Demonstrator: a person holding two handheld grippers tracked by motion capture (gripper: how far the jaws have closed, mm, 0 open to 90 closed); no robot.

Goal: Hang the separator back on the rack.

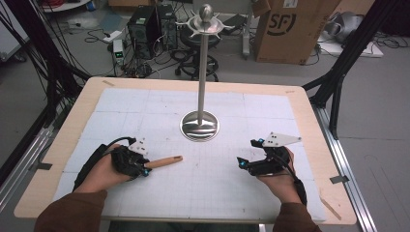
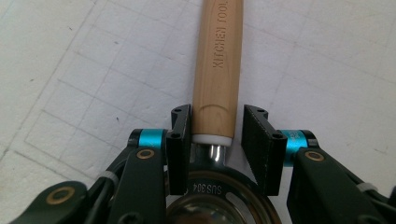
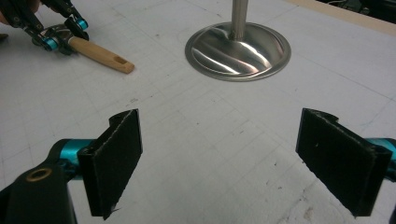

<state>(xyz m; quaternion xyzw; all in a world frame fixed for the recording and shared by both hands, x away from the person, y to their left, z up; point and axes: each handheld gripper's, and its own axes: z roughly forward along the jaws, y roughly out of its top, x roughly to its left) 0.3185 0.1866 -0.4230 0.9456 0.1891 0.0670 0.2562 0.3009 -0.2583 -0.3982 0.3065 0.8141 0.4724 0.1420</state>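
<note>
1. The left gripper (image 2: 215,140) is straddling the tool (image 2: 218,70) at its handle base, one jaw touching the wood and the other just clear; no firm clamp is showing.
2. The tool is lying flat on the mat (image 1: 145,108), handle pointing toward the stand (image 1: 199,125).
3. The right gripper (image 3: 233,161) is standing wide open and empty, leaving free room between tool and stand.

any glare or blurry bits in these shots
High view: soft overall, the stand pole shining pale. Left gripper view: wooden handle lettering sharp, the near metal blurred. Right gripper view: bright streaks of glare on the stand's base; right gripper pads slightly soft.
</note>
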